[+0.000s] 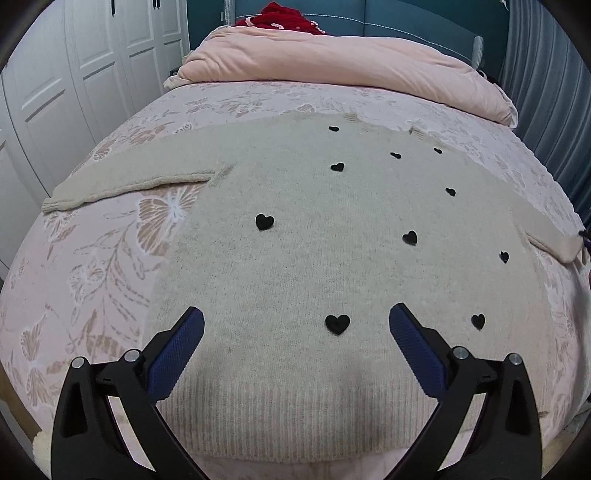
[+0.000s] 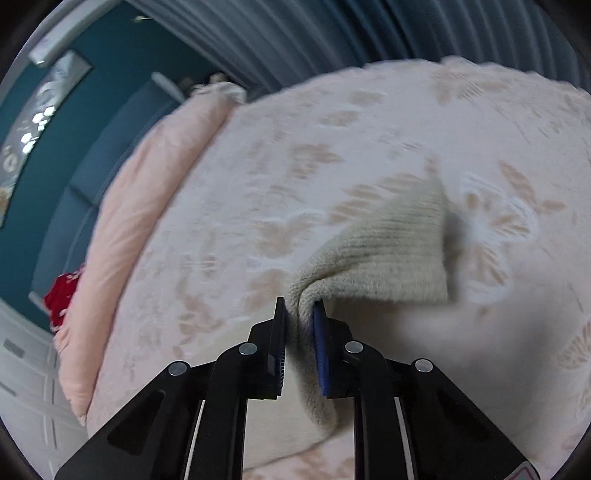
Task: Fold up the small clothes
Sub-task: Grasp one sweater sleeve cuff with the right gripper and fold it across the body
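A cream knit sweater [image 1: 295, 229] with small black hearts lies flat on the bed, its ribbed hem nearest me and its left sleeve [image 1: 129, 184] stretched out to the left. My left gripper [image 1: 295, 325] is open and empty, hovering over the hem area. The right sleeve's end shows at the right edge of the left wrist view [image 1: 557, 243]. In the right wrist view my right gripper [image 2: 299, 314] is shut on that sleeve near its ribbed cuff [image 2: 388, 251] and holds it lifted above the bed. That view is blurred.
The bed has a pink floral cover [image 1: 92, 280]. A folded pink duvet [image 1: 332, 62] lies at the head, with a red item [image 1: 284, 14] behind it. White wardrobe doors [image 1: 55, 92] stand at the left, grey-blue curtains [image 1: 546, 92] at the right.
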{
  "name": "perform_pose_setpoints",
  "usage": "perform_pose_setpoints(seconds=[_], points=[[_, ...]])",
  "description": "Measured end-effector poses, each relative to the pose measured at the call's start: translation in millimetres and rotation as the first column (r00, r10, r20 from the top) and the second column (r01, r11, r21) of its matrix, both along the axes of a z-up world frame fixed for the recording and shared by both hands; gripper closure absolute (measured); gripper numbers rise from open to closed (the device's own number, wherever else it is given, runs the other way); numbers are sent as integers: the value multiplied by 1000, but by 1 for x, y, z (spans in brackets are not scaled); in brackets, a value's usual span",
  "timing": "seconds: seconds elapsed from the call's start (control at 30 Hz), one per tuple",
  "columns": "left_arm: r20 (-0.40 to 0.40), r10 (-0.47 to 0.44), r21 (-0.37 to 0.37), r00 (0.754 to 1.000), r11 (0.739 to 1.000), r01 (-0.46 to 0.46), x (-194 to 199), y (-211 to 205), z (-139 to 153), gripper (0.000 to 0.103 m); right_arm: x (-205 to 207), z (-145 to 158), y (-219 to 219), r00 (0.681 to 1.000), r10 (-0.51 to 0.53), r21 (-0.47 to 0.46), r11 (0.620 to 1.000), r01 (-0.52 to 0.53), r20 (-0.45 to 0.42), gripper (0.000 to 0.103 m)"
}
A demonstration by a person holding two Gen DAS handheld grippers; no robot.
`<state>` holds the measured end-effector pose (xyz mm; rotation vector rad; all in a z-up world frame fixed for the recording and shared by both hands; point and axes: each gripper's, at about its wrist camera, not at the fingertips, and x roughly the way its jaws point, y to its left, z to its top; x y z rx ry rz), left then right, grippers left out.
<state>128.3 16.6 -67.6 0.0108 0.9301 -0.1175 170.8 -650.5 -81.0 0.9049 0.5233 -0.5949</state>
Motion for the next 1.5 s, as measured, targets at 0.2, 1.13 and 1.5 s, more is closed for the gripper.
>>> perform_pose_setpoints(seconds=[0.2, 1.13, 1.5], points=[[26, 9, -104, 1000, 995, -6, 4, 13, 11, 5, 95, 112, 173, 807, 535, -234, 842, -486, 248, 88], [-187, 119, -479, 975, 856, -197, 252, -28, -62, 51, 101, -75, 255, 886, 456, 207, 862, -462, 77, 40], [-87, 109, -364, 990, 922, -134, 261, -29, -69, 89, 96, -91, 233, 892, 453, 169, 879, -446, -1, 99]])
